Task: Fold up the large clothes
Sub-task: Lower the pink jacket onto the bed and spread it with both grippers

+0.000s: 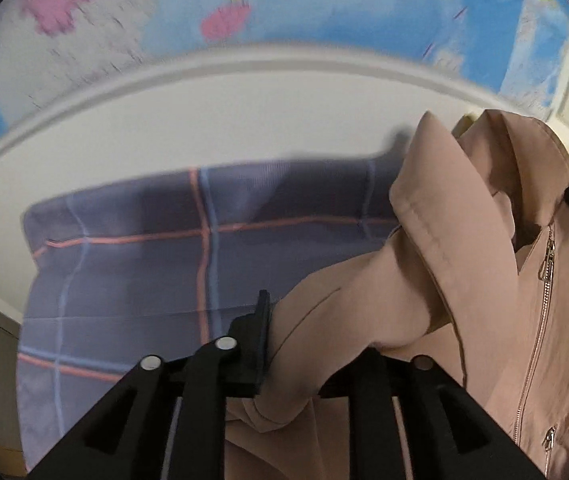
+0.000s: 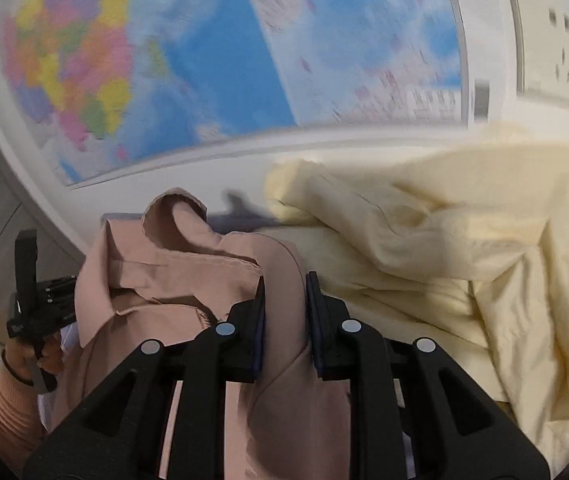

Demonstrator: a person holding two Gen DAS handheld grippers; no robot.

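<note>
1. Pink jacket [image 1: 464, 280] – the task garment, zip-front, held up in the air between both grippers, above and in front of the plaid bedding [image 1: 164, 248]. Collar is at the top and the body hangs down, so I judge the long axis near vertical.
2. World map [image 2: 204, 60] on the wall behind the jacket – motion-blurred. Print and a barcode-like patch near its lower right, none of it readable. No brand or label legible on the jacket either.
3. Cream fabric pile [image 2: 444, 248] – crumpled, just right of the jacket, behind it in the right wrist view.
4. Right gripper [image 2: 284, 312] – clamped on a fold of the jacket near the shoulder/collar; cloth fills the gap between the fingers.
5. Left gripper [image 1: 316, 340] – jacket fabric bunched between the fingers; right finger is buried under cloth, so cannot tell how tight the grip is.
6. Key relation: the jacket spans between the two grippers, each at its own upper side; neither is clearly nearer. Next move likely needs it spread and lowered flat onto the bedding, hem first.
7. Zipper pull [image 1: 546, 270] – silver, on the open front, facing the left camera.
</note>
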